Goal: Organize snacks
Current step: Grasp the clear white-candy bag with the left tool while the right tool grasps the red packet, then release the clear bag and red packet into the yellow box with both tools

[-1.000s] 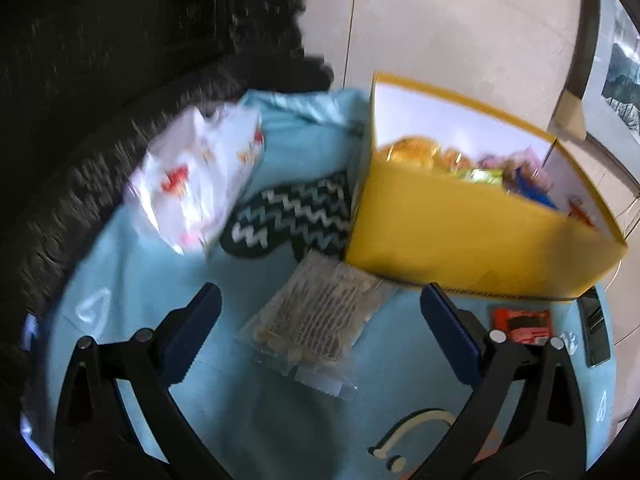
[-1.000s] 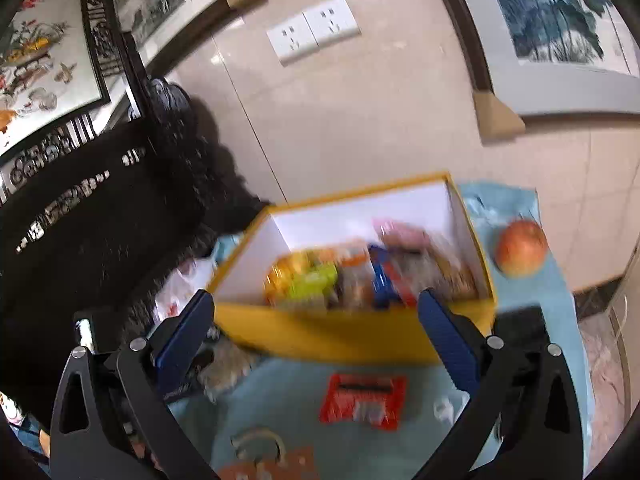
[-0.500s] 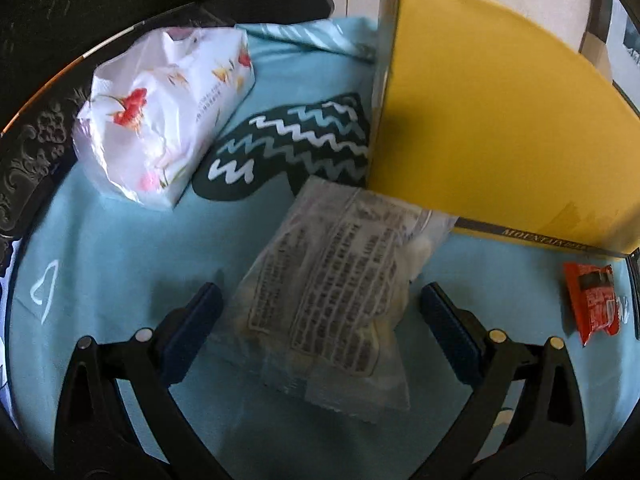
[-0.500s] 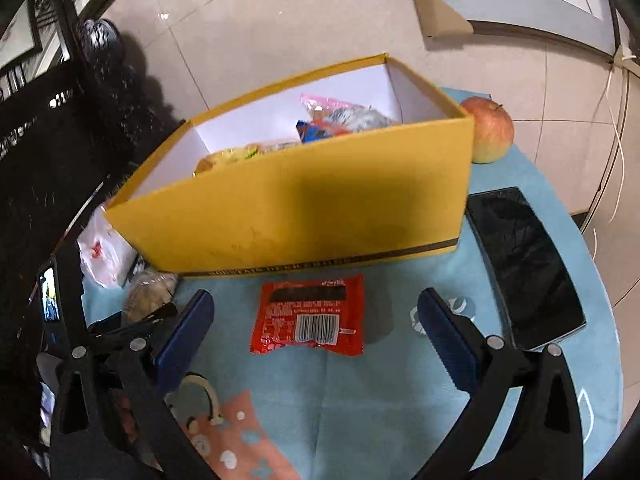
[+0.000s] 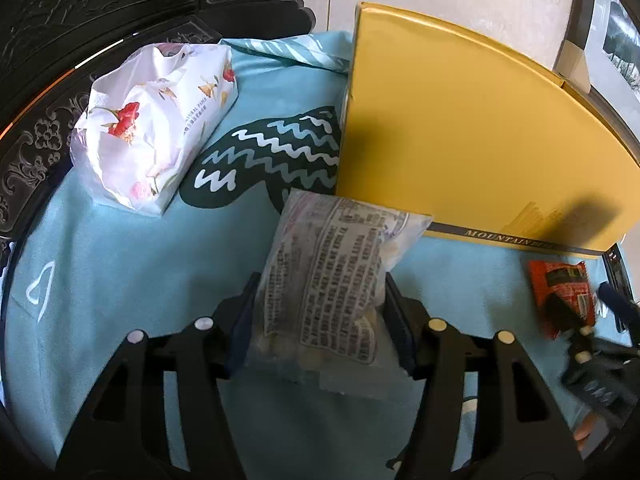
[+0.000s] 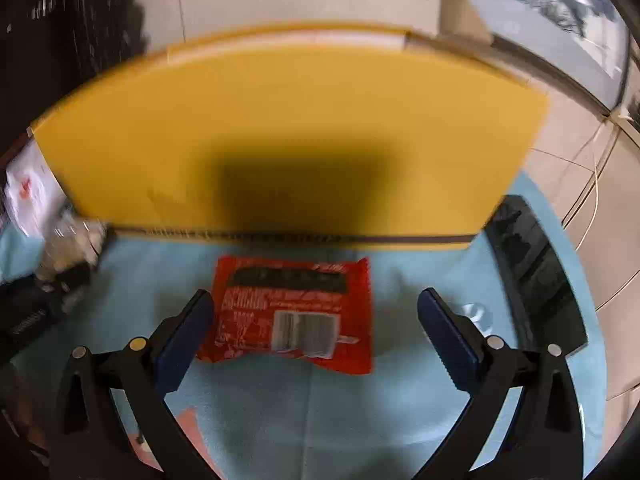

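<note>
A clear snack bag (image 5: pixel 332 272) with black print lies on the blue cloth against the yellow box (image 5: pixel 460 128). My left gripper (image 5: pixel 320 320) is shut on the bag's near end, pads pressed to both sides. A red snack packet (image 6: pixel 296 312) lies flat before the yellow box (image 6: pixel 288 120). My right gripper (image 6: pixel 316 328) is open and straddles the packet close to the cloth, left pad at its edge. The packet (image 5: pixel 564 288) and the right gripper also show in the left wrist view. The box's contents are hidden.
A flowered white tissue pack (image 5: pixel 156 120) lies at the left on the blue tablecloth (image 5: pixel 120 264). A black phone (image 6: pixel 536 272) lies to the right of the box. A dark carved chair stands behind the table. A tiled wall rises behind.
My left gripper has closed on the clear snack bag. My right gripper has come down and forward so that the red packet sits between its open fingers.
</note>
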`<state>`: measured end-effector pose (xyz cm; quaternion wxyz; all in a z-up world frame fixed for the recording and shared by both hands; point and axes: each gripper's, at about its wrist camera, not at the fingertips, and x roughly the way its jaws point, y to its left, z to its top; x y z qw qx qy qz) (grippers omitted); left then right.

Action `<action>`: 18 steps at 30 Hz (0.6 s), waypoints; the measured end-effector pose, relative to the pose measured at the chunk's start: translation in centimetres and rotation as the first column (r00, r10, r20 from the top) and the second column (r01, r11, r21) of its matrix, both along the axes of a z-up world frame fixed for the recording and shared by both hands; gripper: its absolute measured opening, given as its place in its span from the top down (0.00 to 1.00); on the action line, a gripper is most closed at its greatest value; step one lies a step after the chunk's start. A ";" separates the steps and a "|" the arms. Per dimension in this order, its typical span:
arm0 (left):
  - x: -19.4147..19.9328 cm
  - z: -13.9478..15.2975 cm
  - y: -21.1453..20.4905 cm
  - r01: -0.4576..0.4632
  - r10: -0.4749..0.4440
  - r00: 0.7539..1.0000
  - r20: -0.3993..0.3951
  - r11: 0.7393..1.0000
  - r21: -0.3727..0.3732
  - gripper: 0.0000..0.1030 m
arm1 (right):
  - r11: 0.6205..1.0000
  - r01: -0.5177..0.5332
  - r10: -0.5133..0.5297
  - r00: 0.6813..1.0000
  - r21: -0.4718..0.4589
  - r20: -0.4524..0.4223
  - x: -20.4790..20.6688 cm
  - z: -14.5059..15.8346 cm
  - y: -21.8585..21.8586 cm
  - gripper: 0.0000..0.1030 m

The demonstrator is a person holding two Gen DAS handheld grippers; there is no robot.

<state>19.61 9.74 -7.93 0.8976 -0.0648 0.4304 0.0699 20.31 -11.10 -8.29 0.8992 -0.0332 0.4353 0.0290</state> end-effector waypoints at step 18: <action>0.0 -0.3 -0.2 0.004 -0.004 1.000 0.010 0.999 0.033 0.45 | 0.984 -0.040 0.035 0.999 0.175 0.028 -2.1 2.3 -3.9 0.52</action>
